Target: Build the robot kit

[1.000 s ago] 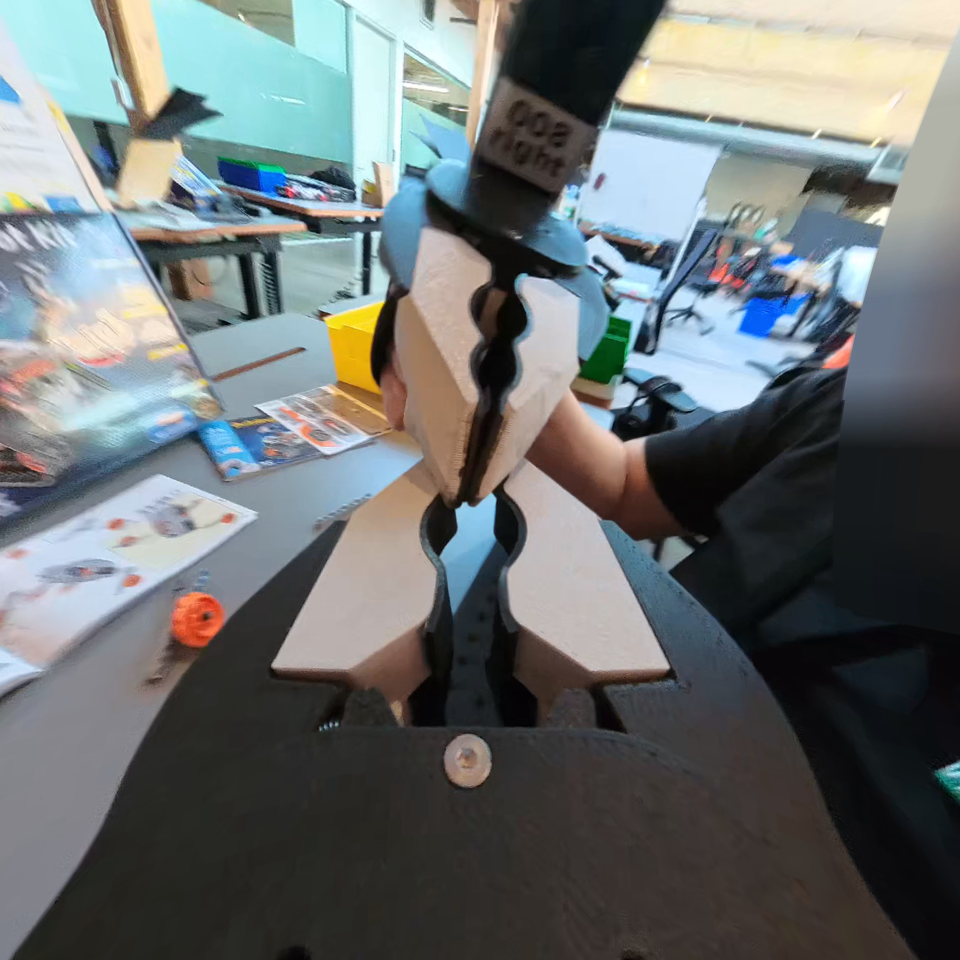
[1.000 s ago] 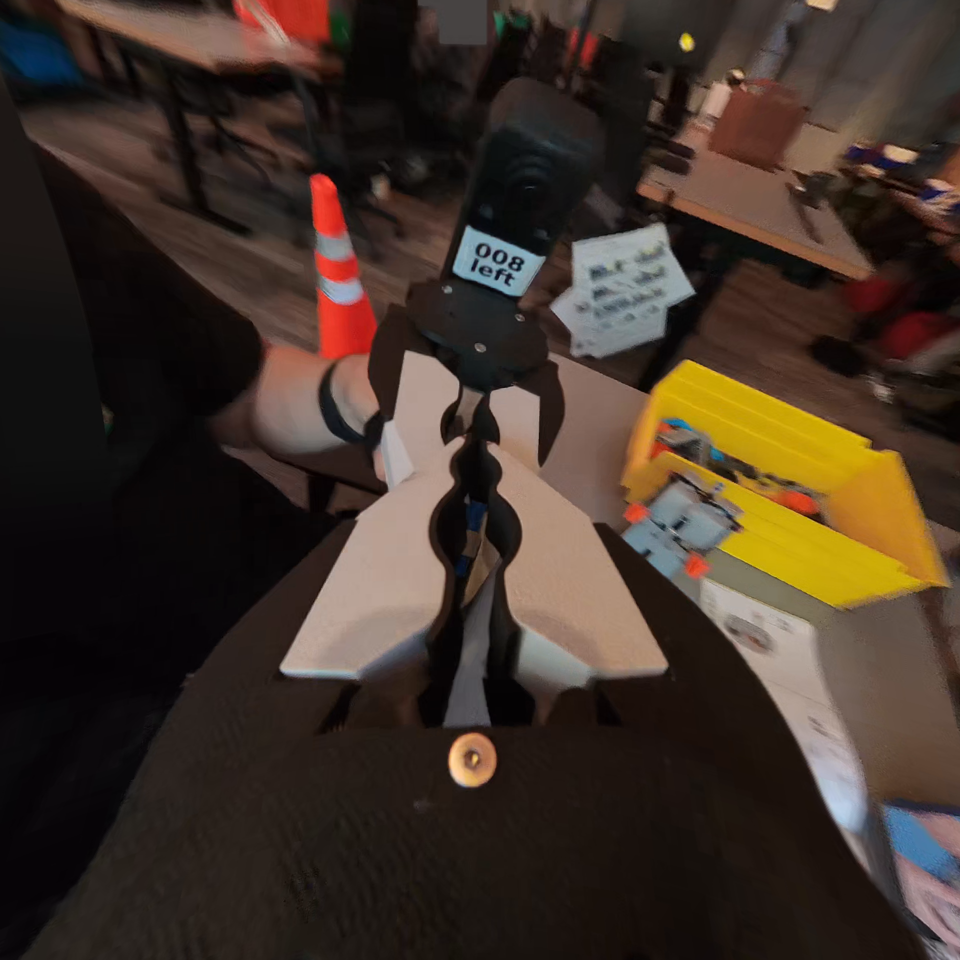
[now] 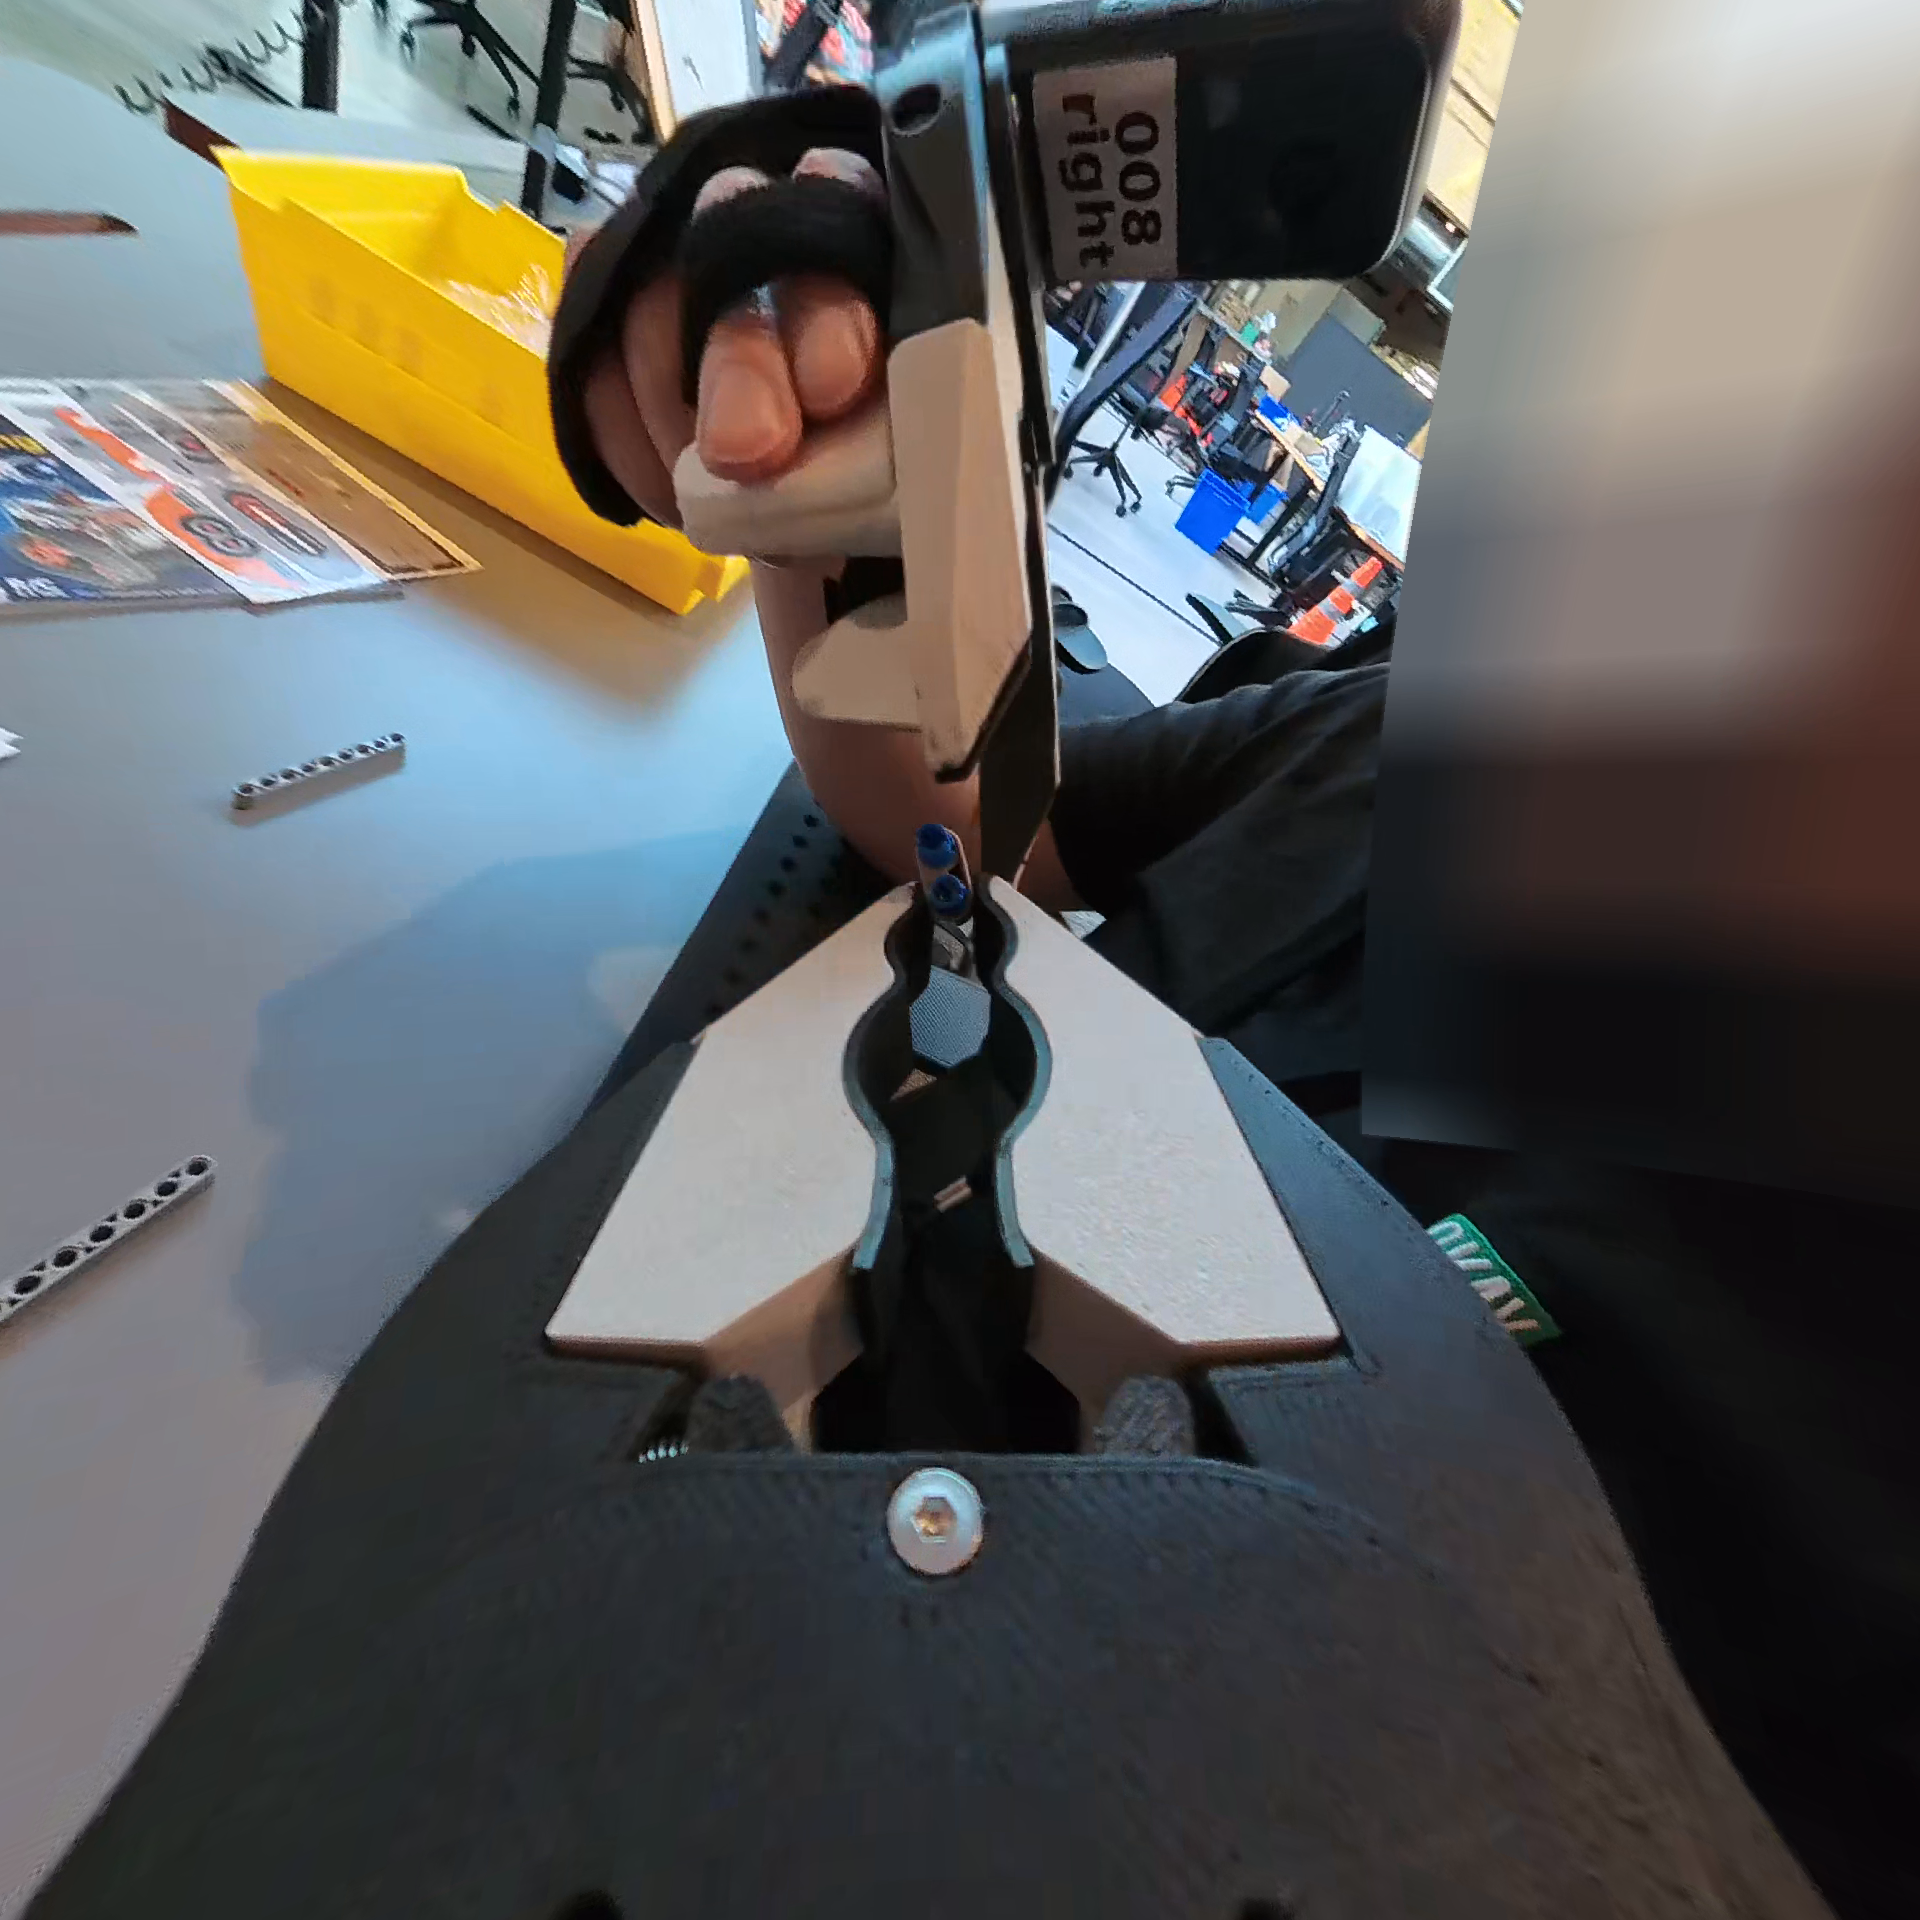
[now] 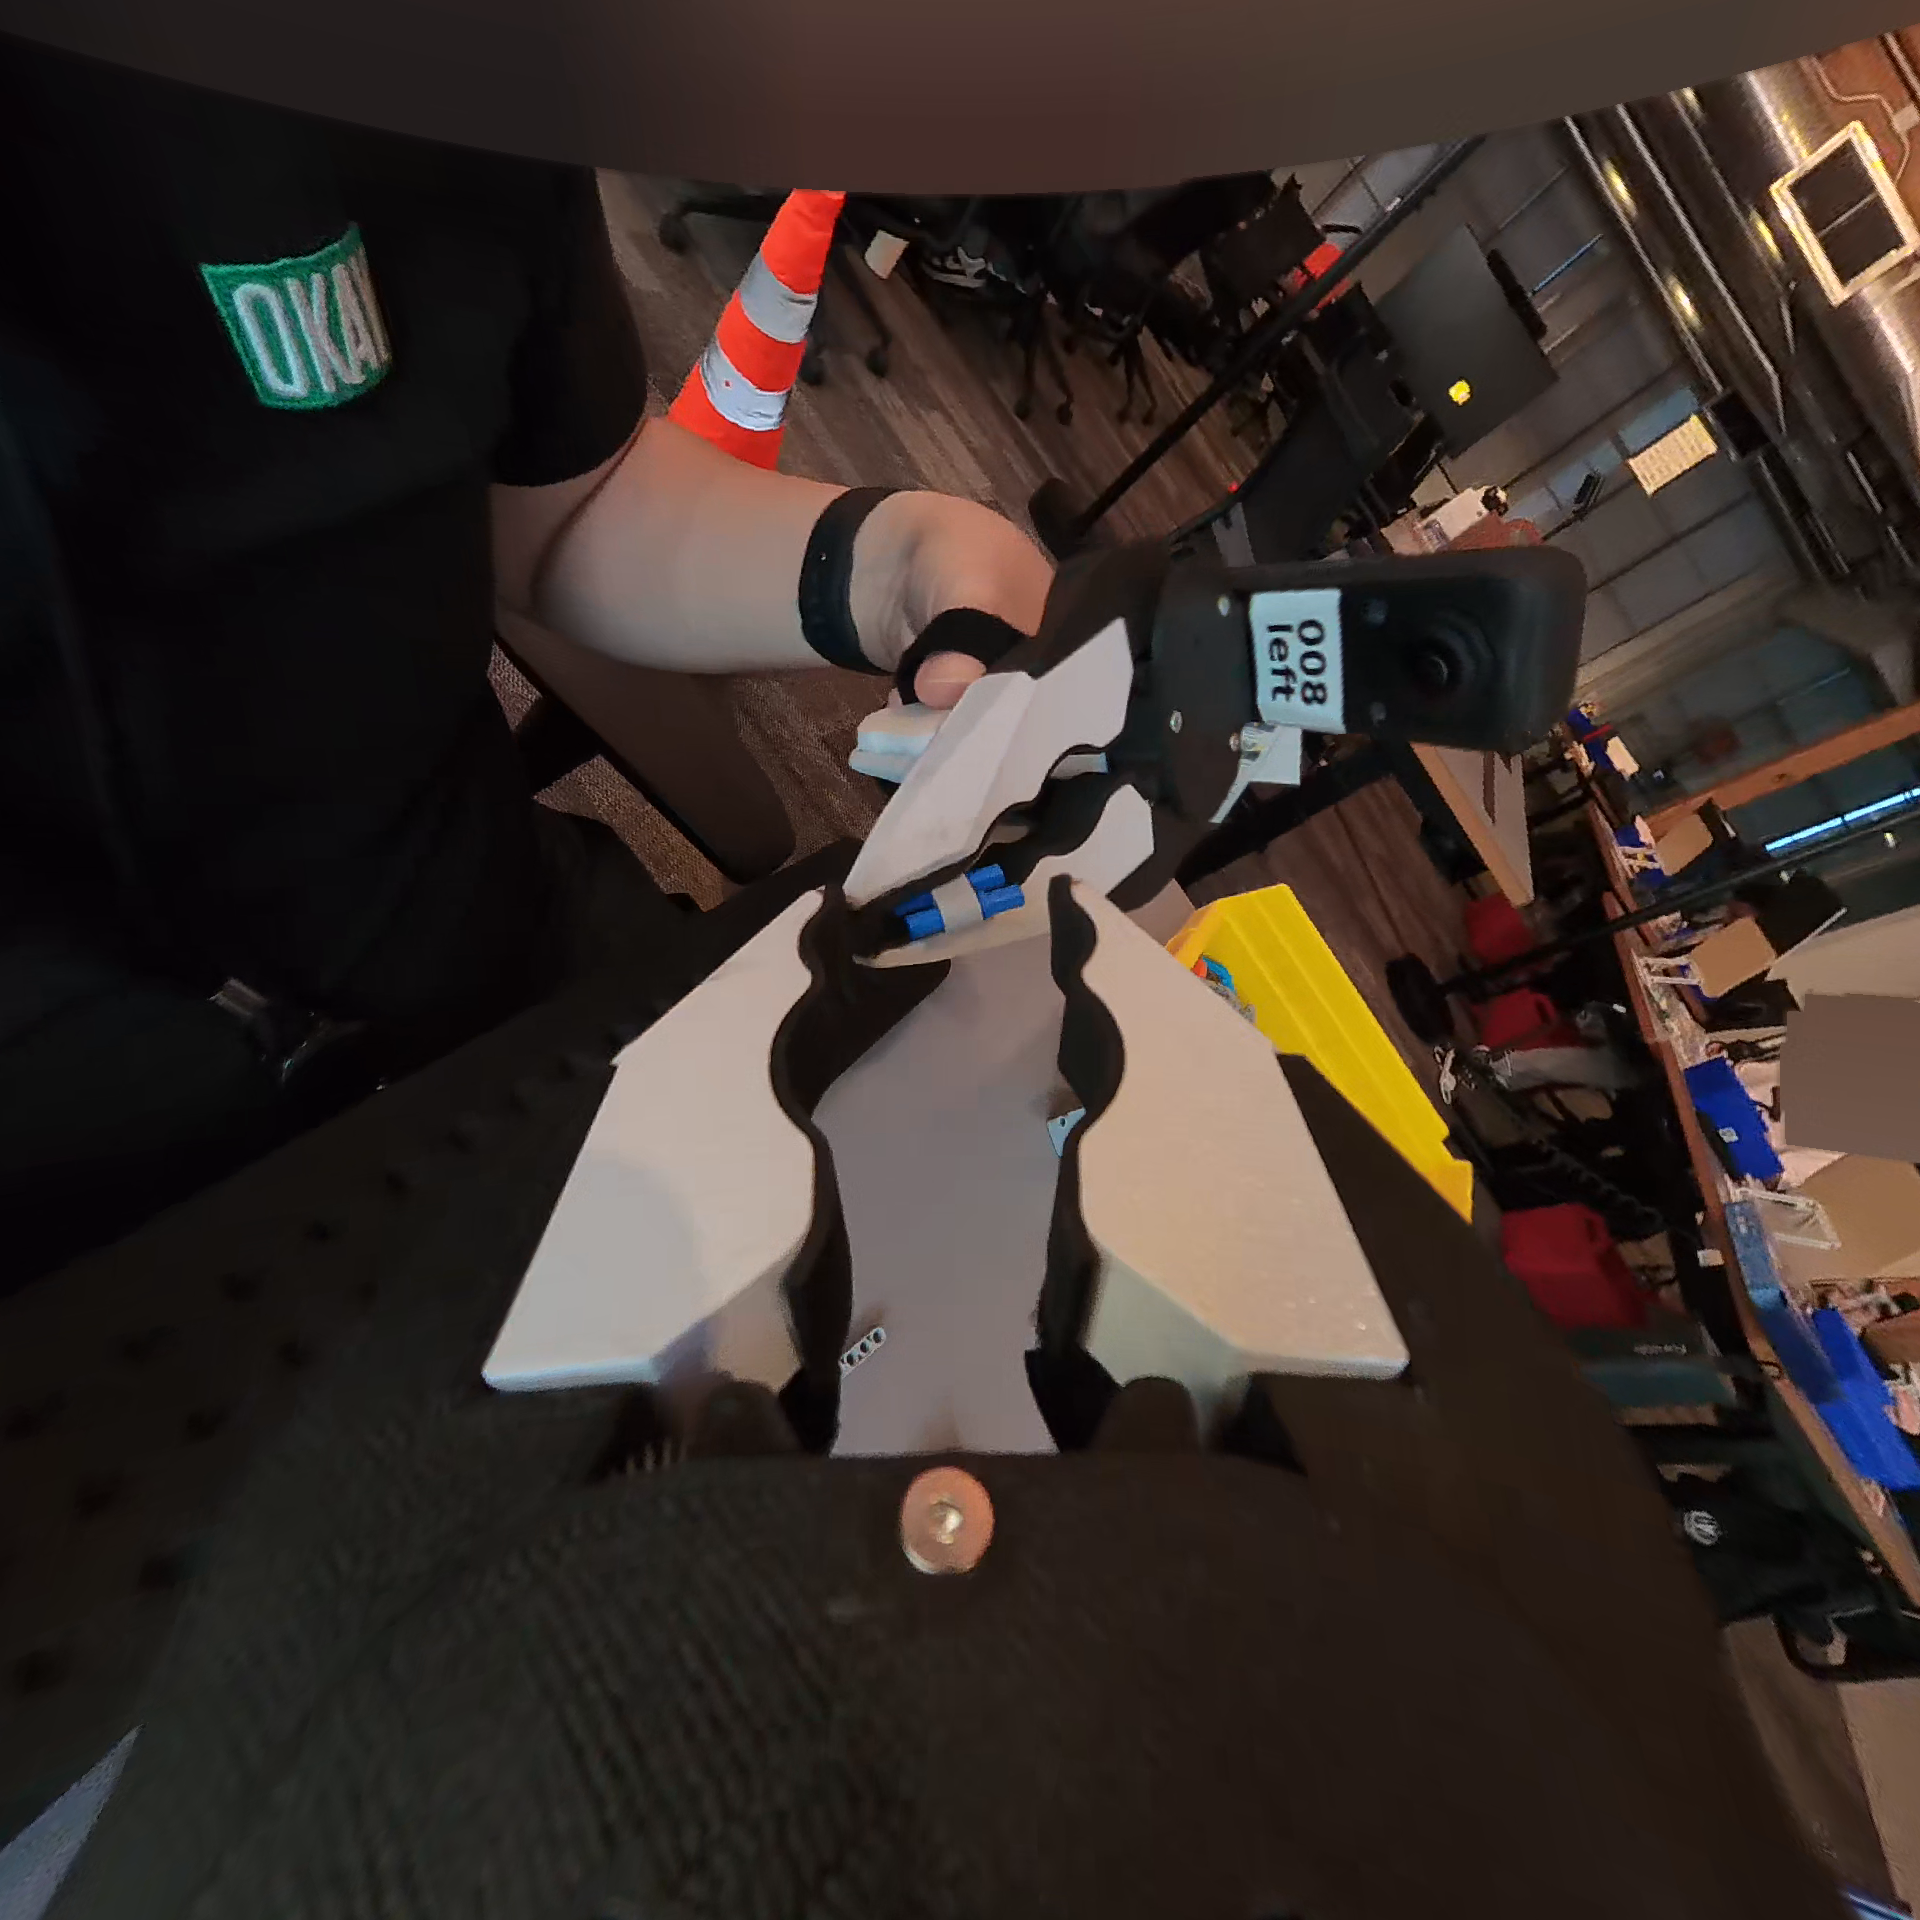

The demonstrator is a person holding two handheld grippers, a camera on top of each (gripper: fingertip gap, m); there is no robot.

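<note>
two grippers meet: left gripper [image 3: 948,914] pinches a small grey piece with blue pins [image 4: 958,906], light, rigid, best held mid-body; right gripper [image 4: 940,914] gapes beside it.

The left wrist view is bright. Daylight comes from the far hall behind, and the grey table [image 3: 436,883] carries a soft bluish sheen with a faint, wide shadow near the black gripper body. The yellow bin [image 3: 416,343] is well lit and a little soft in focus. The top left corner shows motion blur, and straight lines bend strongly at the edges. A large smooth blurred patch covers the right side.

The right wrist view is dimmer and warmer. The black shirt [image 4: 260,623] loses almost all detail. The orange cone [image 4: 764,343] is sharp, the far tables are curved by the lens.
</note>
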